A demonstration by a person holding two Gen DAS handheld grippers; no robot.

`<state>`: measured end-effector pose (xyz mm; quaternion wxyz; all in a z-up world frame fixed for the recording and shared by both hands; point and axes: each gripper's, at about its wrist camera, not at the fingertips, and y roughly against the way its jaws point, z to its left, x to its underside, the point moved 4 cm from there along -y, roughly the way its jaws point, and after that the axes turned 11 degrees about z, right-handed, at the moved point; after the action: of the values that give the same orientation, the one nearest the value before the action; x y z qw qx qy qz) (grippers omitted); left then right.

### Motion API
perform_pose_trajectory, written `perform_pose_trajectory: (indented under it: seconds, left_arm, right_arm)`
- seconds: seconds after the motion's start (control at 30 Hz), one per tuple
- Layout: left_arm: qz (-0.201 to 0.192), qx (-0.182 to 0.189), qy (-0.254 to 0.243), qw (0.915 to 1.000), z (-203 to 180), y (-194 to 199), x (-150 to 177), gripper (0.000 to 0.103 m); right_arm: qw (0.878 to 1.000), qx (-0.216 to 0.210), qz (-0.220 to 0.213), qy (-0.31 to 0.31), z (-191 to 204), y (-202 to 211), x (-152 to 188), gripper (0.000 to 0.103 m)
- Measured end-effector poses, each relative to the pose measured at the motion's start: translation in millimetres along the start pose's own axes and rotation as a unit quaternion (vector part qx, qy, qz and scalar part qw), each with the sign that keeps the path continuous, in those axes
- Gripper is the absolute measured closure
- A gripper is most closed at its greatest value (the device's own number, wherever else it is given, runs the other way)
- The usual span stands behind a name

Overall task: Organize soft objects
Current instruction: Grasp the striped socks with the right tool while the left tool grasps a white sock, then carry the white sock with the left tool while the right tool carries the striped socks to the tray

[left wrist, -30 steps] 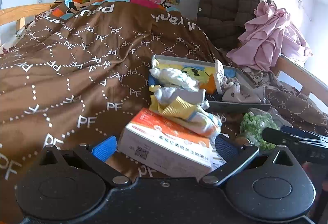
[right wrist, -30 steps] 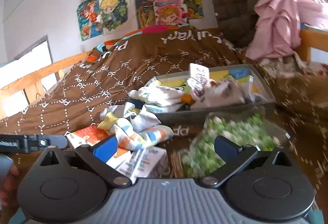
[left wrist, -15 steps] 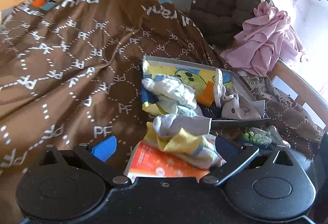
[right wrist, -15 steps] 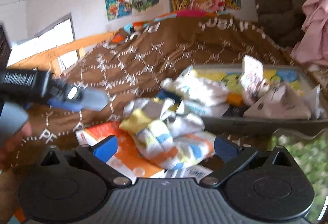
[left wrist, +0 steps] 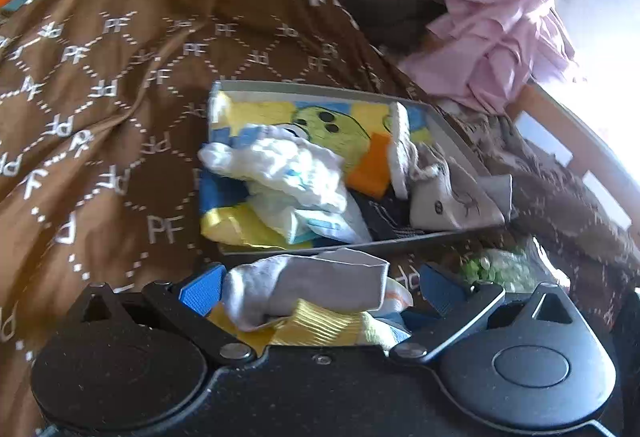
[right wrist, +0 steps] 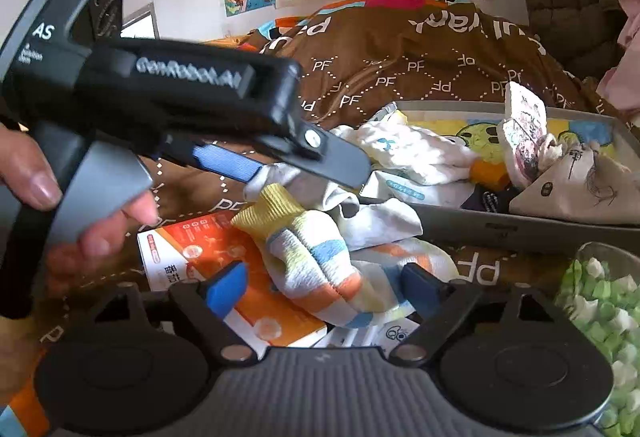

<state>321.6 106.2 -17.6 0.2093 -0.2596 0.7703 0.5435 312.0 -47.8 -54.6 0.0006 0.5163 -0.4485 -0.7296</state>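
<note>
- On the bed, over a brown patterned blanket (left wrist: 120,85), a grey tray (right wrist: 520,225) sat open with a few soft things already in it, which suggests it served as the collecting place.
- Inside the tray lay a white bundle of cloth (left wrist: 288,173) near its left end and a small beige pouch (left wrist: 452,197) at its right end, both resting on a cartoon-printed lining.
- Just in front of the tray's near wall, a loose heap of socks (right wrist: 320,249) lay partly on an orange and white box (right wrist: 208,261), not yet put away.
- The left claw (left wrist: 320,287) had its blue pads spread wide on either side of a grey-white sock (left wrist: 312,289) at the top of that heap; the pads looked close to the cloth but not pressed on it, so it held nothing.
- From the right wrist view, the left claw (right wrist: 304,173) reached in at a slant, tips down at the heap, probably to pinch the top sock clear of the others.
- The right claw (right wrist: 324,287) was also open and empty, low over the striped yellow, blue and orange sock (right wrist: 316,265), likely ready to take or steady it.
- A person's hand (right wrist: 36,189) gripped the left claw's handle.
- A clear bag of green and white bits (right wrist: 600,301) lay to the right, beside the heap.
</note>
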Motion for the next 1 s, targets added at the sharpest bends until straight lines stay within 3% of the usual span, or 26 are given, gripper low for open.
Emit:
perform_pose_trajectory:
  seconds: [0.2,0.4,0.57,0.6,0.73,0.87,1.0]
  left_arm:
    - [0.011,-0.011,0.008,0.9998,4,-9,0,0.005]
    - [0.012,-0.003,0.005,0.9999,7,-11,-1,0.03]
    - [0.0,-0.027,-0.011,0.9996,8,-8,2,0.086]
    - [-0.003,-0.031,-0.016,0.9994,9,-7,3,0.089]
    - [-0.026,-0.04,-0.019,0.9987,11,6,3,0.094]
    - [-0.055,-0.05,-0.016,0.9971,13,21,-1,0.095]
    - [-0.115,-0.076,-0.022,0.9902,12,41,-12,0.096]
  right_arm:
    - [1.0,-0.017,0.0,-0.023,-7,0,0,0.032]
    - [0.999,-0.014,-0.003,-0.035,-10,1,0,0.056]
    - [0.999,-0.008,0.002,-0.046,-13,1,0,0.076]
    - [0.999,-0.007,0.002,-0.047,-13,1,-1,0.079]
    - [0.999,-0.006,-0.004,-0.042,-11,3,0,0.088]
    - [0.998,-0.004,-0.03,-0.05,-13,10,-2,0.09]
    - [0.997,0.011,-0.057,-0.056,-19,19,-10,0.091]
